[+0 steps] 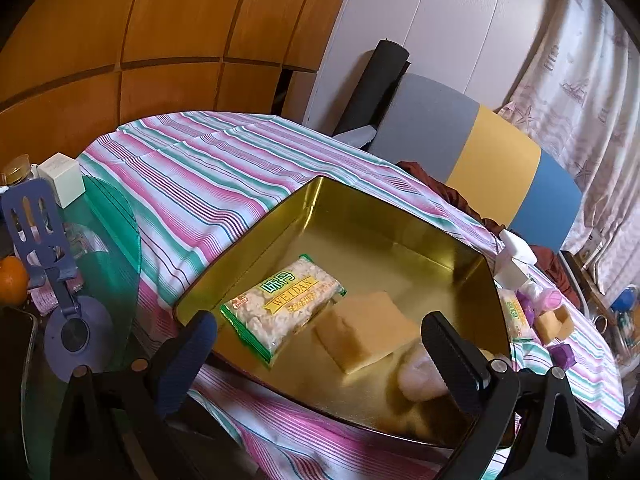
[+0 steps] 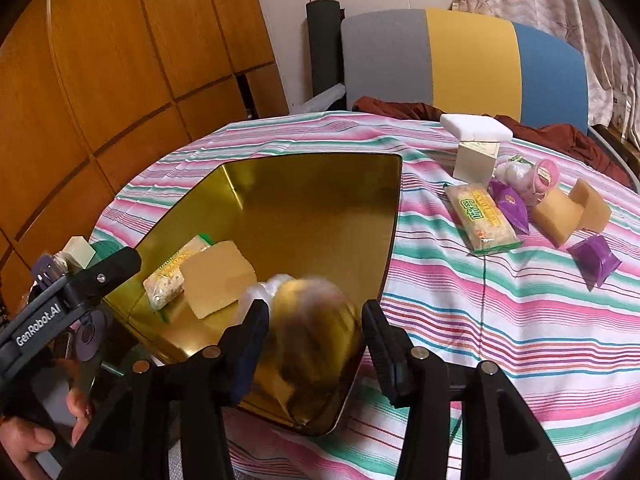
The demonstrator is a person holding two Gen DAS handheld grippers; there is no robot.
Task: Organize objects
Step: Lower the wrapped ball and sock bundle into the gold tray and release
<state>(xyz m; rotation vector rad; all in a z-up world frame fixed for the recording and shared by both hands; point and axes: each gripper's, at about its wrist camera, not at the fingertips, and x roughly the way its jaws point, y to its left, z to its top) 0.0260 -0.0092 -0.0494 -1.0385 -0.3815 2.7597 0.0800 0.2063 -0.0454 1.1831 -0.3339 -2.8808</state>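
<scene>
Right gripper point(image 2: 314, 334): fingers apart; a blurred wrapped item point(image 2: 308, 312) sits in the gap over the tin's near corner; contact with the pads cannot be told.
Left gripper point(image 1: 320, 342): fingers spread wide, nothing between them, poised over the tin's near edge.
Left gripper body, right view: reads "GenRobot.AI".
Tin point(image 1: 404, 216): open, gold inside, resting on the striped cloth point(image 2: 500, 320).
Tin contents: snack pack point(image 1: 282, 310) marked "WEIDAN" with Chinese characters; yellow sponge point(image 1: 366, 330) touching it; the blurred item just beside the sponge, near the right finger in the left view.
Outside tin, well right: second snack pack point(image 2: 482, 218), same green-yellow label; purple packets point(image 2: 510, 206); two sponges point(image 2: 572, 212); pink tub point(image 2: 546, 176); white box point(image 2: 476, 150), print too small to read.
Far: chair point(image 2: 468, 60), grey, yellow, blue.
</scene>
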